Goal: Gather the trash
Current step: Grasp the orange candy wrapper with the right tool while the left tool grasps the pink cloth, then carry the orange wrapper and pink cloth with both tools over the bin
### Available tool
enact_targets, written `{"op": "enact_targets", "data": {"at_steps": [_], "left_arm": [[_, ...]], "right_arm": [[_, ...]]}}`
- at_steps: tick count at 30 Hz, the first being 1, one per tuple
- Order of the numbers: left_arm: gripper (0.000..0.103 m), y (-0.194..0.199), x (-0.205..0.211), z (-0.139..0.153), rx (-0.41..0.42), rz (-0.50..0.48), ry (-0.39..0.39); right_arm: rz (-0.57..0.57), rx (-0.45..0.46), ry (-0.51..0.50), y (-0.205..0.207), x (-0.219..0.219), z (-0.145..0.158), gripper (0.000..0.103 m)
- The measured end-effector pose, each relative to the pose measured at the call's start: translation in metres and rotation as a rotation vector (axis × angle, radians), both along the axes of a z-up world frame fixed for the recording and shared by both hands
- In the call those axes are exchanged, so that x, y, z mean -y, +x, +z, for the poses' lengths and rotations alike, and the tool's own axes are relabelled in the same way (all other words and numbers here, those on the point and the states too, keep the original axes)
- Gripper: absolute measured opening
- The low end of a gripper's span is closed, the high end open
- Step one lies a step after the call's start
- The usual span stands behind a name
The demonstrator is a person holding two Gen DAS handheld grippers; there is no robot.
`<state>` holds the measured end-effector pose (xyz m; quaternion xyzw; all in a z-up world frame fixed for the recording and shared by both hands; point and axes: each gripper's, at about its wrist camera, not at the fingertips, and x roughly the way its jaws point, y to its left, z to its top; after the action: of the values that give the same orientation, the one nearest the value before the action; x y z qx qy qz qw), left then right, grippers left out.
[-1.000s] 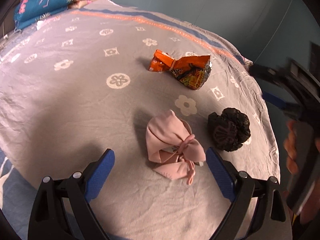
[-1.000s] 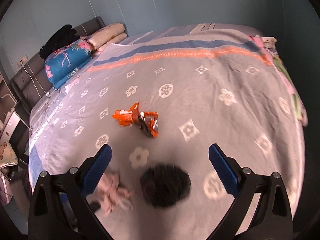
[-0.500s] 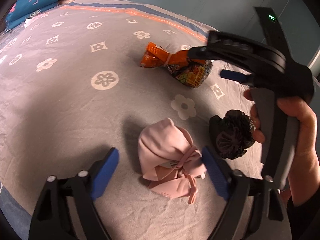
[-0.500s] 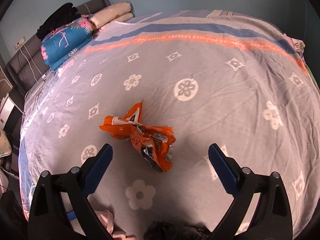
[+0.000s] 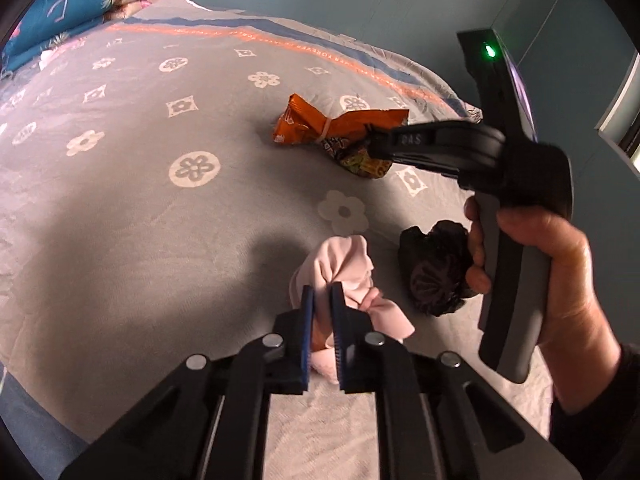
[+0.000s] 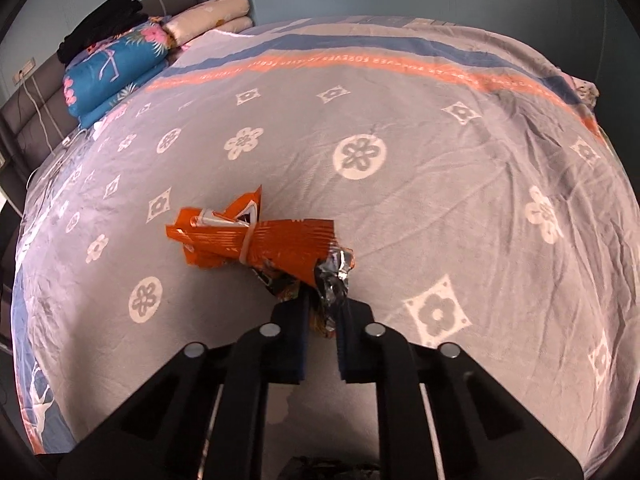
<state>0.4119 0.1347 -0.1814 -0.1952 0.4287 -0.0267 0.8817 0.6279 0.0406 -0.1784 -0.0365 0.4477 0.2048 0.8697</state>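
Grippers clamped on trash
Left gripper (image 5: 322,312) pinches pink bundle (image 5: 344,268) between its jaws — right gripper (image 6: 322,316) grips orange wrapper (image 6: 260,244).

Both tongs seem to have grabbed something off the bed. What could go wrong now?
The right tongs pinch only the crinkled foil end of the orange snack bag; it might slip or tear. The left tongs hold a fold of the pink bundle, which may sag. The black bag could be forgotten.
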Motion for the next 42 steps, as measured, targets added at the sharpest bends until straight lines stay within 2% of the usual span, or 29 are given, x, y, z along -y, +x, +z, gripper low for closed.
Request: {"op": "enact_targets", "data": {"at_steps": [5,10,20,25,32,42], "left_arm": [[0.007,-0.005,0.003,0.004,0.022,-0.024,0.023],[0.007,-0.015,0.008,0.009,0.025,-0.043,-0.002],[0.007,-0.048,0.017,0.04,0.088,-0.061,-0.04],[0.007,-0.079,0.031,0.059,0.135,-0.072,-0.034],[0.007,-0.114,0.049,0.075,0.149,-0.077,-0.012],[0.007,-0.164,0.08,0.116,0.216,-0.096,0.014]], "right_arm": [[-0.008,0.008,0.001,-0.011,0.014,-0.001,0.007],[-0.015,0.004,0.037,-0.027,0.03,0.0,0.007],[-0.039,-0.035,0.1,-0.083,0.071,0.002,0.007],[-0.045,-0.043,0.106,-0.126,0.1,0.006,0.007],[-0.069,-0.063,0.153,-0.191,0.153,0.014,0.007],[-0.073,-0.032,0.233,-0.272,0.21,0.047,0.007]]}}
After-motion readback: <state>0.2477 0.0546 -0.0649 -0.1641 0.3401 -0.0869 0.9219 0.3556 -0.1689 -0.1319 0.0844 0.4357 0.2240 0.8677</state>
